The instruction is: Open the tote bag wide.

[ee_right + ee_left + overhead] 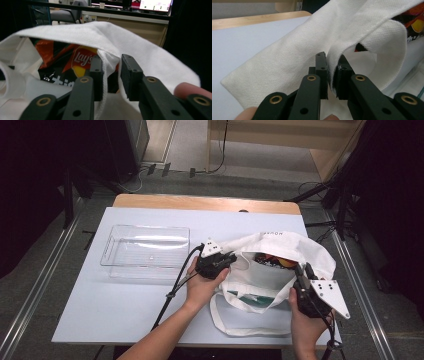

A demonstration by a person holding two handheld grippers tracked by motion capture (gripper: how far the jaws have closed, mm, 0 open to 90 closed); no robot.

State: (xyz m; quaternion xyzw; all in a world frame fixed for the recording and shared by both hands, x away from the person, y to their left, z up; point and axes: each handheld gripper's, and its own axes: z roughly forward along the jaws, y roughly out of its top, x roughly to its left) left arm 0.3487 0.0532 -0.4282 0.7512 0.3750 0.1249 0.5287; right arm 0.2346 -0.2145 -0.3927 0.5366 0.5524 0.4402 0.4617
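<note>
Matt woven cloth bag (280, 270), glossy chip packet (72, 62)

Place: a lab or recording room with office desks at the back.
Counter (130, 310): a white sheet over a wooden top, standing alone on grey floor, under both hand-held grippers.
Surround: black curtains (30, 180) far left and right of the hand-held grippers; metal rails (35, 295) along the floor on both sides.
Floor beyond: cables and plugs (165, 169).
Background: lit monitors (155, 4) and an office chair (67, 11) far beyond the right hand-held gripper (111, 75).
</note>
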